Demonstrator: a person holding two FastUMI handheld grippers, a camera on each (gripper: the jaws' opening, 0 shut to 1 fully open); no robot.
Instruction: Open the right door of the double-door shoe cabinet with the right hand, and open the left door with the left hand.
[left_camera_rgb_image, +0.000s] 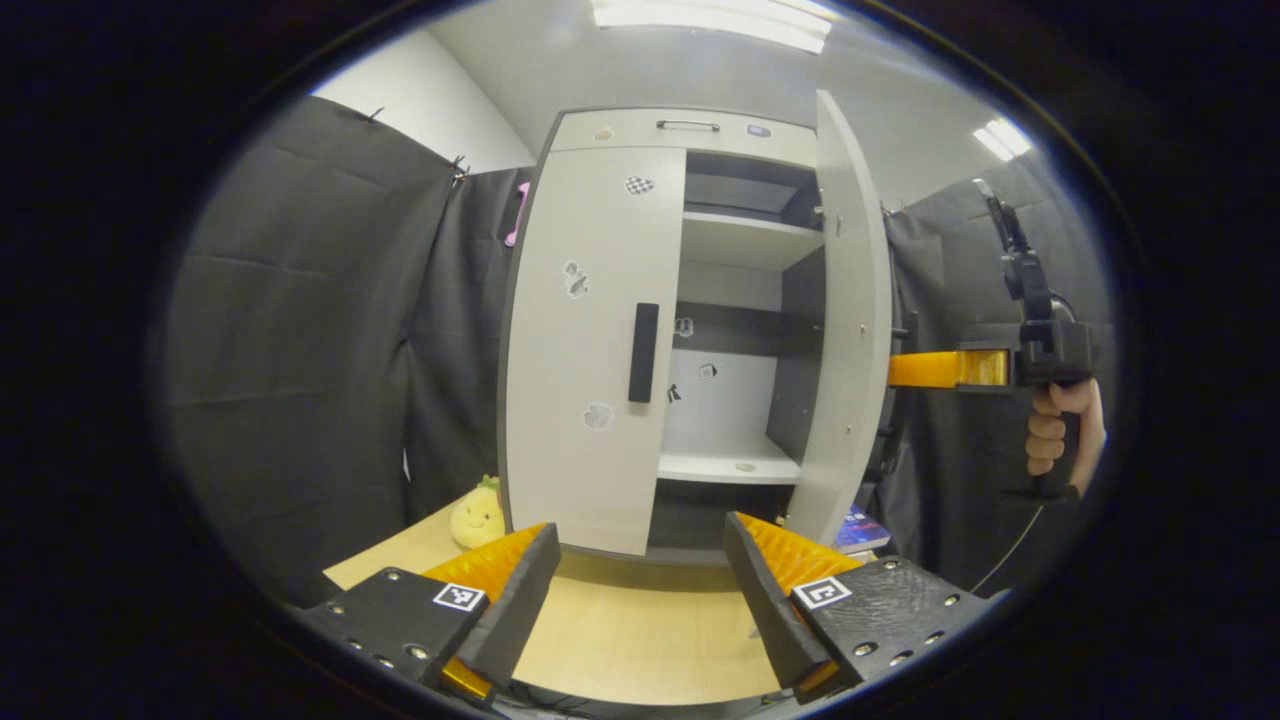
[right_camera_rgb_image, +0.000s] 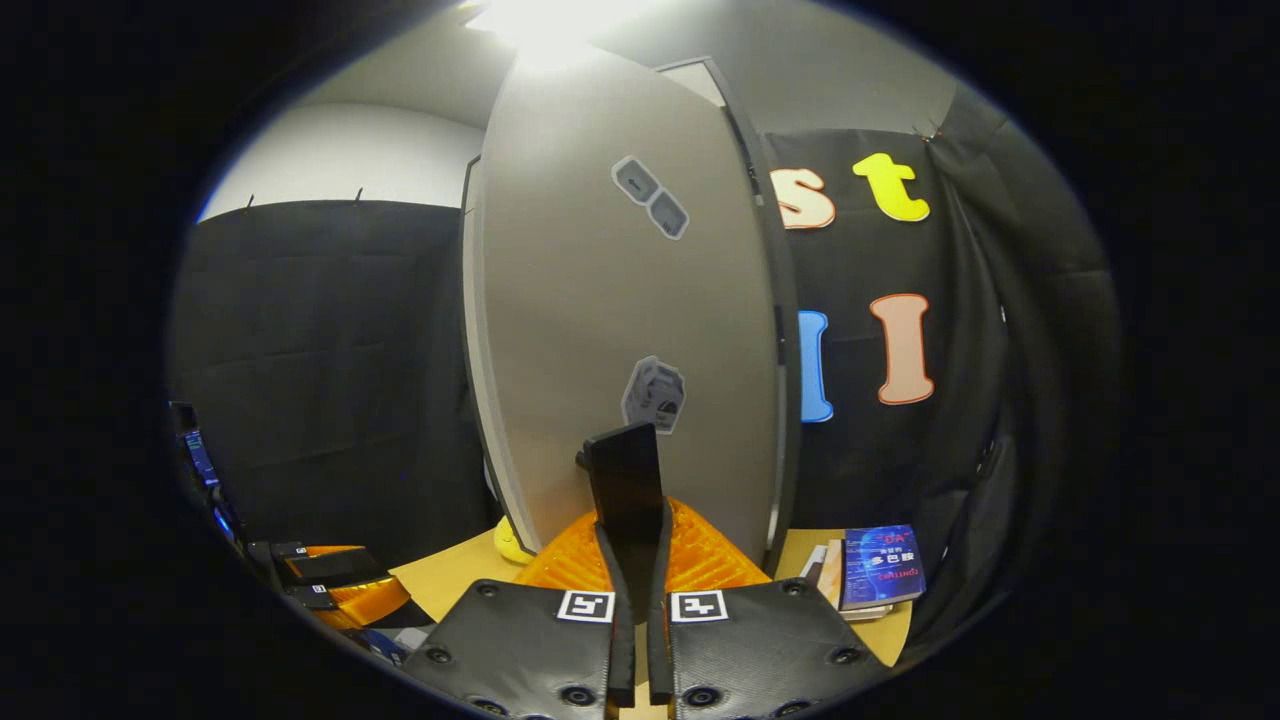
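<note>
- Shoe cabinet (left_camera_rgb_image: 600, 130) stands upright on the wooden table (left_camera_rgb_image: 640, 630), straight ahead of the left gripper (left_camera_rgb_image: 640, 600) in the left gripper view.
- Left gripper's fingers are spread wide and hold nothing.
- Left door (left_camera_rgb_image: 590, 350) is shut; its black handle (left_camera_rgb_image: 643, 352) runs vertically by the door's inner edge, dead ahead and somewhat above the fingers, so the left hand is the nearer one.
- Right door (left_camera_rgb_image: 850, 320) is swung well out, baring the shelves (left_camera_rgb_image: 745, 240).
- Right gripper (right_camera_rgb_image: 632, 560), seen in the right gripper view, is clamped on the right door's handle (right_camera_rgb_image: 625, 480).
- Books (right_camera_rgb_image: 875, 570) lie on the table beside that door.
</note>
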